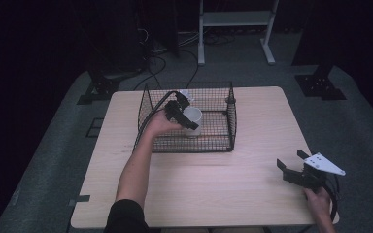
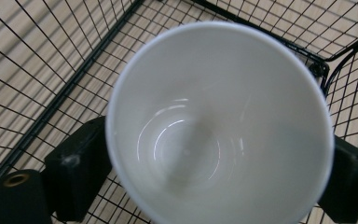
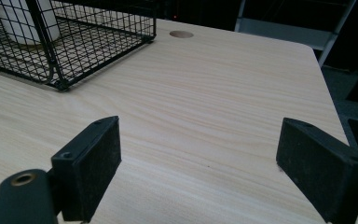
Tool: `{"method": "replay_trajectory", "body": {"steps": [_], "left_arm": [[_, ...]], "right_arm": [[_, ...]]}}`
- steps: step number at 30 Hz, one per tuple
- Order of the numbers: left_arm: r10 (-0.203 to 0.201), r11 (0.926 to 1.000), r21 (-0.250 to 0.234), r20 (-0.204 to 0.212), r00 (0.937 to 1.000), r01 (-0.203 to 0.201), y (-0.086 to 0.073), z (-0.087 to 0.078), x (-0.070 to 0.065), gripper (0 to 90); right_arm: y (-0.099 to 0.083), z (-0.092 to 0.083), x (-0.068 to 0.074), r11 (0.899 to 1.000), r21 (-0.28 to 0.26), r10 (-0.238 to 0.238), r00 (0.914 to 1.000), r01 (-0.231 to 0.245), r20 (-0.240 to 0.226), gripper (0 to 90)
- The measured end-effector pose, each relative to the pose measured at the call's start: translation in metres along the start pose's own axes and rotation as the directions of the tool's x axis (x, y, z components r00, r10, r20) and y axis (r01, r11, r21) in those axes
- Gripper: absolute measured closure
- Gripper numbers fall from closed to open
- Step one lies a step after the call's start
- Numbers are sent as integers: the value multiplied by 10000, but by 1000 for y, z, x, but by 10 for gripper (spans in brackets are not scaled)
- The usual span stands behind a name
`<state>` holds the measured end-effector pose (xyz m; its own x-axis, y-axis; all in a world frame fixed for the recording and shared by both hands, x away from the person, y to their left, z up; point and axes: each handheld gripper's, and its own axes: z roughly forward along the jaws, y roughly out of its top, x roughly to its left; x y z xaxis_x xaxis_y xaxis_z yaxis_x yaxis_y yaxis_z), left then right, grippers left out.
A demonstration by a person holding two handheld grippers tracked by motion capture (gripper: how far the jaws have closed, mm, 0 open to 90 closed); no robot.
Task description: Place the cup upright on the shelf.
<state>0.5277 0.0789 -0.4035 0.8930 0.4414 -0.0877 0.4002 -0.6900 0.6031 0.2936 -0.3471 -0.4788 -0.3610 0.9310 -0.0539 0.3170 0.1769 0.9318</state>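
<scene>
The black wire basket (image 1: 189, 141) on the tabletop (image 1: 252, 145) contains one white cup (image 1: 193, 120), upright and empty. The left hand-held gripper (image 1: 187, 112) has its jaws on both sides of the cup, loose; the right hand-held gripper (image 1: 292, 164) is wide and holds nothing.

We see the high view dim overall, the room beyond the table (image 1: 252, 145) falling to near black at the left and right edges; only the pale tabletop and the grey floor catch soft light from above; shadows under the wire basket (image 1: 228, 121) are faint and diffuse; the picture is somewhat soft and grainy. In the left gripper view the white cup (image 2: 219, 126) sits so close that its rim blurs; thin curved glints of glare ring its bottom; the basket mesh behind it is sharper. In the right gripper view the wood grain is evenly lit and crisp; the near black jaws are slightly soft; the background is dark.
</scene>
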Motion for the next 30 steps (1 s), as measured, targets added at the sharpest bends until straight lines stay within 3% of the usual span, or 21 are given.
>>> {"method": "replay_trajectory", "body": {"steps": [16,18,30], "left_arm": [[253,9977,-620,-344,9991,-274,1,-33,-11,74],[271,9956,-887,-375,9989,-303,0,-37,-14,68],[223,9920,-1222,-707,9972,-309,-9,-58,-22,67]], "right_arm": [[0,0,0,10000,-1,-9,10000,9,13,131],[0,0,0,10000,-9,-12,10000,12,6,131],[0,0,0,10000,-11,-7,10000,7,7,130]]}}
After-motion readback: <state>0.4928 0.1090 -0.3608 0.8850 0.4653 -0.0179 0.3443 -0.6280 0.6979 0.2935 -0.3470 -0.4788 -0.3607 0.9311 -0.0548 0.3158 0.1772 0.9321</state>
